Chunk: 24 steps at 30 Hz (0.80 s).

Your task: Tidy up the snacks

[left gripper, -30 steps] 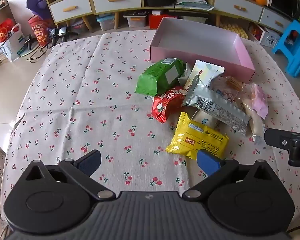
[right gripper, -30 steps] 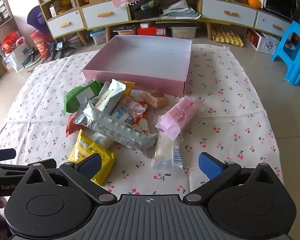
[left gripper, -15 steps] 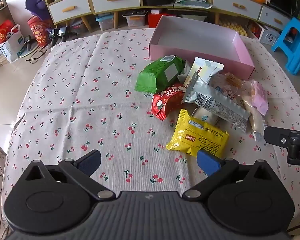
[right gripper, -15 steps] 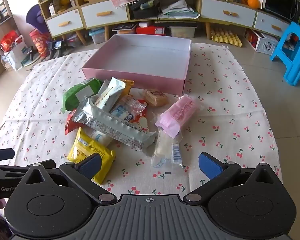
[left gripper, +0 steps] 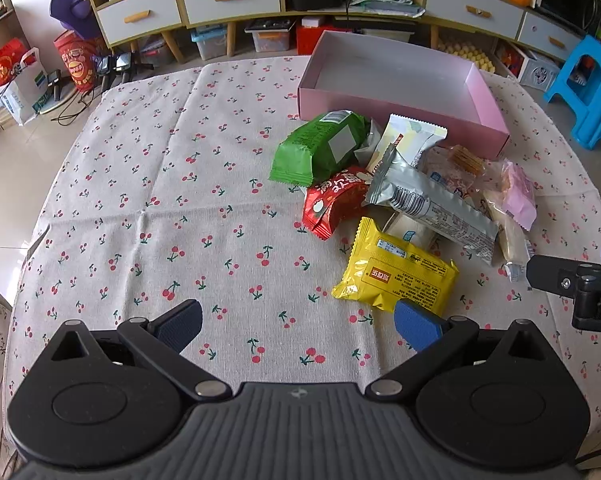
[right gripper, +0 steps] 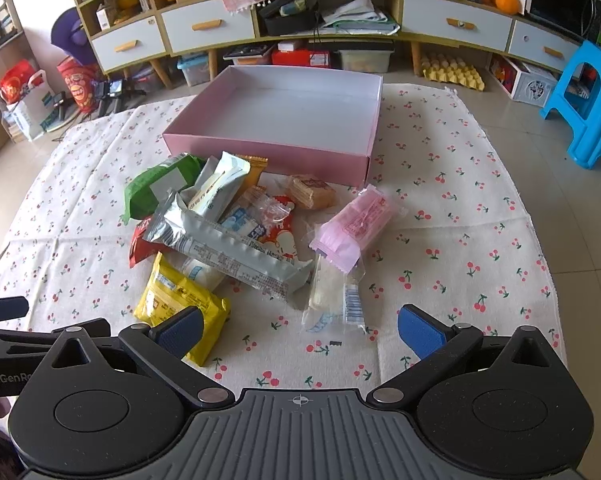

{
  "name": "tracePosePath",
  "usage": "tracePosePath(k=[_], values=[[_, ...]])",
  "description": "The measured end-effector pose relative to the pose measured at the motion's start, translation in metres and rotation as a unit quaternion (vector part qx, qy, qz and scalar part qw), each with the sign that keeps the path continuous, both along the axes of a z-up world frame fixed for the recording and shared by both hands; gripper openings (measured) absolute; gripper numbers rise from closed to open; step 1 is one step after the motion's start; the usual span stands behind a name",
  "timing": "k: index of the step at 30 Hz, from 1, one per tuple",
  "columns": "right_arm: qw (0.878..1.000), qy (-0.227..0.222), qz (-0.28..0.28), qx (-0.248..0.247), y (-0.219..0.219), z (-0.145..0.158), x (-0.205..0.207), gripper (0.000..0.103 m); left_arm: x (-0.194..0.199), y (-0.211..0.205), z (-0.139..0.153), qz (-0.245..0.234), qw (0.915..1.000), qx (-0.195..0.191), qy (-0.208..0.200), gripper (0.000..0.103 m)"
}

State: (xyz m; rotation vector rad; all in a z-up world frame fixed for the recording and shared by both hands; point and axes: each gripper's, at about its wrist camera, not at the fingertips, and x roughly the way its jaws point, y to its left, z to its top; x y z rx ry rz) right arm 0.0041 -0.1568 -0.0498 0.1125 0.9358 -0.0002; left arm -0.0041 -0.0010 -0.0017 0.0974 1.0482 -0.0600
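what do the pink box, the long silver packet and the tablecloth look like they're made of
Pink box: likely matte cardboard, with thin flat walls, crisp folded corners and no shine.
Long silver packet: metallised plastic film, judging by its crinkled reflective skin, crimped ends and printed barcode.
Tablecloth: woven fabric with a cherry print; it shows a visible weave and fold creases.

Both my wrist cameras look forward and down over the tabletop (left gripper: pixel 180 200) from close by, sharing the snack pile (right gripper: pixel 228 232) and pink box (left gripper: pixel 396 76).
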Motion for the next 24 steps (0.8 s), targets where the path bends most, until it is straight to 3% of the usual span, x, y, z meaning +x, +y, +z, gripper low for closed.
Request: tracePosePath(k=[24], values=[[1.000,0.004,0.001,0.001,0.0011,-0.0023,-0.0005,0.103,-0.0004,-0.0002,-0.0003,-0.001,1.0000,0.000,0.002,0.103]])
